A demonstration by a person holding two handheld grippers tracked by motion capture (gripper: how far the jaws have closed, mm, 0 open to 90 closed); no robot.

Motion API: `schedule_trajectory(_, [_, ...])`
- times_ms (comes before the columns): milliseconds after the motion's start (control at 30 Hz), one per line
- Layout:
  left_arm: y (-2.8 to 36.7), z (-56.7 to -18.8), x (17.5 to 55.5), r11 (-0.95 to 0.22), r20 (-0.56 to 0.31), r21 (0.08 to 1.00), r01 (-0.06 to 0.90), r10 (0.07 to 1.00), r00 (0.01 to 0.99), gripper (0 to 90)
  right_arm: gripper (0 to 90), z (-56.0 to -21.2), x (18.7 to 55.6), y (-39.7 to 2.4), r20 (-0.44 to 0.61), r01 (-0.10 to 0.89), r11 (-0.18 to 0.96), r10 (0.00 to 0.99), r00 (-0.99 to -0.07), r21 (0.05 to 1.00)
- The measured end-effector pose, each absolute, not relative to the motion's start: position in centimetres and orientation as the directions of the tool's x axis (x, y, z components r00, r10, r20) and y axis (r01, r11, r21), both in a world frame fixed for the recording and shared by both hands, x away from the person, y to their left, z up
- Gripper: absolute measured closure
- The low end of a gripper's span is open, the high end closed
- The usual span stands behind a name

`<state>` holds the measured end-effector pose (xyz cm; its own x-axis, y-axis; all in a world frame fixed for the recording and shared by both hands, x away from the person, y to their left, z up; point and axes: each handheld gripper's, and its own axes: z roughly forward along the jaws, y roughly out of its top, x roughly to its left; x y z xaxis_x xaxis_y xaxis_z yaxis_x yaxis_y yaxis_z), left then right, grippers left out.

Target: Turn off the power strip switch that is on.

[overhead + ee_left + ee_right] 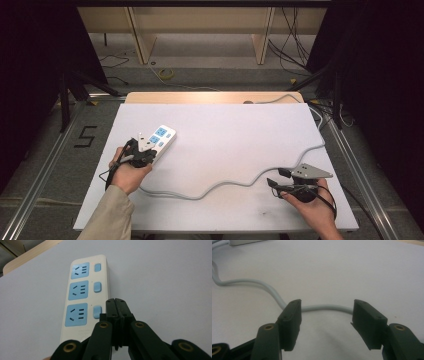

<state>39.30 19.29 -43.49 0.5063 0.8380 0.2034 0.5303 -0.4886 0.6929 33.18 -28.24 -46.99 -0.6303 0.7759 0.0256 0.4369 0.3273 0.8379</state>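
At the table's left side, the strip (pixel 161 139) lies just ahead of the closed left gripper (pixel 117 301), its long axis pointing away; the right gripper (pixel 325 315) stands open over the cord (pixel 325 307).

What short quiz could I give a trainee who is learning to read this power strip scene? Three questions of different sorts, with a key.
1. True or false: the left gripper is shut, its tips over the power strip.
2. How many blue sockets does the strip show in the left gripper view?
3. What lies on the table beyond the right gripper? A) the strip's grey cable B) a plug C) a switch

Key: 1 true; 2 three; 3 A
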Motion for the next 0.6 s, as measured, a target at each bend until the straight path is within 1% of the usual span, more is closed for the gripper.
schedule_trajectory(233, [18.73,-43.58,39.82,-0.484,0.188,0.69,0.539,0.839,0.511,89.9,41.5,-47.01,33.14,-28.28,0.026,0.437,0.328,0.775,-0.631,0.838])
schedule_trajectory(600, [18.32,-43.78,40.24,-0.526,0.211,0.665,0.53,0.813,0.542,89.9,41.5,-47.11,33.18,-28.2,0.027,0.443,0.331,0.775,-0.631,0.833])
